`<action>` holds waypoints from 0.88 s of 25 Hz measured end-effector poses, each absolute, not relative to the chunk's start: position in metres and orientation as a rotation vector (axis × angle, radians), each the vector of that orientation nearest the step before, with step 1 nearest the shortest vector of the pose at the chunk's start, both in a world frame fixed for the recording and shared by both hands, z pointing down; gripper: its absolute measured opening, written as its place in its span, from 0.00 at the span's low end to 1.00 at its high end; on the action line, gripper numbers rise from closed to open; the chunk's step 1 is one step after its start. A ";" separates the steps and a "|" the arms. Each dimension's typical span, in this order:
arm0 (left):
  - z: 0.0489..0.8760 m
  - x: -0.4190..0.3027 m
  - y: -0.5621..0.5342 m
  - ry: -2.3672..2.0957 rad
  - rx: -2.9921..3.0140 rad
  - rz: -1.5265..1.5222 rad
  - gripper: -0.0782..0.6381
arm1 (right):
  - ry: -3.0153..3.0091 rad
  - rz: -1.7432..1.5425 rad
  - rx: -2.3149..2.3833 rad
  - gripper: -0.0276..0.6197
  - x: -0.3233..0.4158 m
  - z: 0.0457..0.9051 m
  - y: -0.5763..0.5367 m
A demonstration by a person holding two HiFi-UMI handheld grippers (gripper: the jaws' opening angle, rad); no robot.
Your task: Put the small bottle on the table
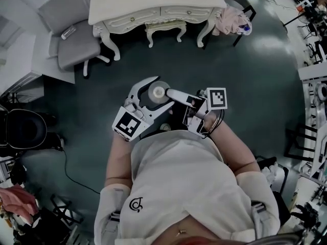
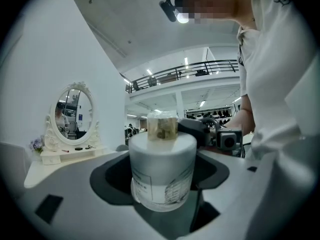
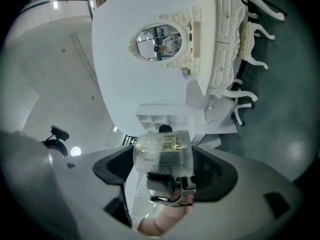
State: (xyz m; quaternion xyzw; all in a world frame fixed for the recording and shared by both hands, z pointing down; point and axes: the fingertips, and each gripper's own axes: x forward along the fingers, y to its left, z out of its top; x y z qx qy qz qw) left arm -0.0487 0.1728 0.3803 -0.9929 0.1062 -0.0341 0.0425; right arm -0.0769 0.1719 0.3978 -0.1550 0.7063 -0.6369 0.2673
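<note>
Straddling small bottle (image 1: 153,90): jaws of left gripper (image 2: 162,169), right gripper (image 3: 164,170).

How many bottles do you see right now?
1. The small bottle sits between the jaws of the left claw and the right claw. Small items on the dressing table are too tiny to identify.

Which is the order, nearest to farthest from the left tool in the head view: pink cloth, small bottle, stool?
1. small bottle, between its jaws.
2. stool, ahead, under the dressing table.
3. pink cloth, upper right, beside that table.
</note>
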 end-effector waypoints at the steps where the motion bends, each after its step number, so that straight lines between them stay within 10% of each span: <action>1: 0.382 -0.048 0.170 0.332 -3.045 -0.108 0.59 | 1.907 -1.723 -0.416 0.61 -0.076 0.399 0.169; 22: 0.400 0.065 -0.058 0.635 -3.018 -0.211 0.59 | 1.963 -1.814 -0.224 0.61 0.038 0.410 -0.054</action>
